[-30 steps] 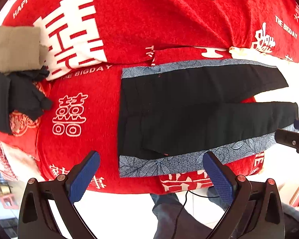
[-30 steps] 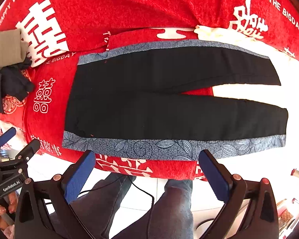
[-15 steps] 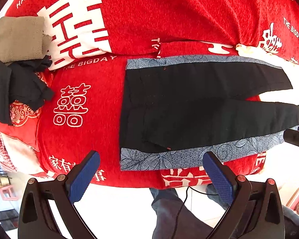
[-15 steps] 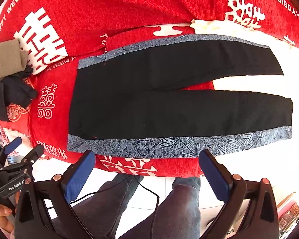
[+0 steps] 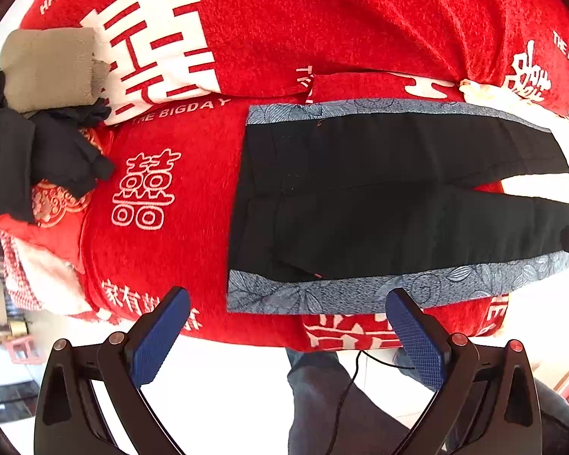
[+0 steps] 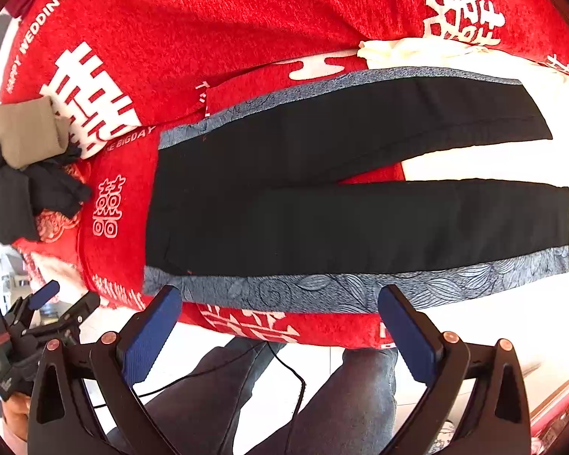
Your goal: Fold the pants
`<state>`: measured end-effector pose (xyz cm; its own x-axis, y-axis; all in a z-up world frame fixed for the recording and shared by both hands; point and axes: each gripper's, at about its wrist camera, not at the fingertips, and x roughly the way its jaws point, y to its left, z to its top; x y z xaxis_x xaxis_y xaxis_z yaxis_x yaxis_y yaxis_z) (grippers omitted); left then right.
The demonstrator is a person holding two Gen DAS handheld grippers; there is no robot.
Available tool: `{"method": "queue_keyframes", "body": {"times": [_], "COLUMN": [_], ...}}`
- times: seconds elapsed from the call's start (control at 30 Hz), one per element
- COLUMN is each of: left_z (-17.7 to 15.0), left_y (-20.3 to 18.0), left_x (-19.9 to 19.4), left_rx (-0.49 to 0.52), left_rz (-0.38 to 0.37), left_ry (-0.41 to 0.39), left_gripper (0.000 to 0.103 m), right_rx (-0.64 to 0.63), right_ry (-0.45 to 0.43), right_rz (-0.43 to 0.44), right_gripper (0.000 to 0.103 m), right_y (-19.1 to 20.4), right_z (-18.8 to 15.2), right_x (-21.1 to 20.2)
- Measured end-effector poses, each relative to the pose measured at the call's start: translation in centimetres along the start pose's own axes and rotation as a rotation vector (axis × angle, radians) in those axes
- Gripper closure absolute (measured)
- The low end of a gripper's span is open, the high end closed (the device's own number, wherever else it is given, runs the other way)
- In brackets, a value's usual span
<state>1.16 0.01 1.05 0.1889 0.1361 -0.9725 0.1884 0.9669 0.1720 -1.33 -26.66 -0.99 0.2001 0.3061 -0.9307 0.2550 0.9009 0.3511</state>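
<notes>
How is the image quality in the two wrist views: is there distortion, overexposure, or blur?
Left wrist view: strong fisheye bending with dark corners; the floor below the red blanket is blown out white; the pants are sharp. Right wrist view: the same curvature; the white area between the pant legs is overexposed, and the black fabric shows little detail.

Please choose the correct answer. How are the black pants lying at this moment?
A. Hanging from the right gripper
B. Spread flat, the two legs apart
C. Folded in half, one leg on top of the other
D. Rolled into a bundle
B: the pants lie spread flat on the red blanket, a gap showing between the two legs, and both the left gripper and the right gripper are open and hold nothing.
</notes>
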Motion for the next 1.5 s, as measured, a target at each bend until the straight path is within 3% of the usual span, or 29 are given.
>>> {"method": "queue_keyframes", "body": {"times": [0.33,0.53,0.67,0.87,0.97,1.07,1.17,1.2,1.3,1.33,1.47,1.5], "left_z": [-2.8,-3.9,-3.7,-4.2,-5.1,-6.6,-8.1,-8.5,-9.9,-10.2,-11.0,-10.9], "left_y": [-3.7,-3.8,-2.7,0.7,3.2,5.3,6.9,7.1,7.9,8.0,8.7,8.8], "left_x": [-1.5,-0.4,2.0,7.7,11.1,13.4,16.2,17.0,19.9,20.5,22.4,22.8], "left_rx": [-0.092,-0.06,-0.053,-0.107,-0.186,-0.263,-0.328,-0.348,-0.439,-0.461,-0.563,-0.575], "left_rz": [0.02,0.001,-0.052,-0.122,-0.187,-0.201,-0.268,-0.297,-0.399,-0.415,-0.515,-0.536], "left_ry": [0.061,0.082,0.077,0.045,0.074,0.062,0.05,0.05,0.039,0.038,0.038,0.039], "left_gripper": [0.0,0.0,0.0,0.0,0.0,0.0,0.0,0.0,0.001,0.007,0.007,0.007], "right_rx": [-0.064,0.015,0.048,0.083,0.1,0.109,0.119,0.126,0.146,0.16,0.252,0.277], "right_ry": [0.086,0.049,0.011,0.013,0.074,0.145,0.192,0.205,0.222,0.226,0.189,0.176], "right_rz": [0.086,0.177,0.209,0.28,0.334,0.398,0.462,0.484,0.52,0.536,0.636,0.649], "right_gripper": [0.0,0.0,0.0,0.0,0.0,0.0,0.0,0.003,0.029,0.029,0.029,0.035], "right_y": [-4.2,-4.5,-3.7,-1.7,-0.1,1.4,2.8,3.2,3.9,3.9,3.9,3.9], "right_z": [-1.4,-2.2,-2.8,-4.4,-5.6,-6.8,-7.9,-8.3,-9.1,-9.2,-9.2,-9.3], "right_x": [0.4,1.3,2.8,7.4,11.5,15.6,20.0,21.6,25.5,26.6,28.7,28.6]}}
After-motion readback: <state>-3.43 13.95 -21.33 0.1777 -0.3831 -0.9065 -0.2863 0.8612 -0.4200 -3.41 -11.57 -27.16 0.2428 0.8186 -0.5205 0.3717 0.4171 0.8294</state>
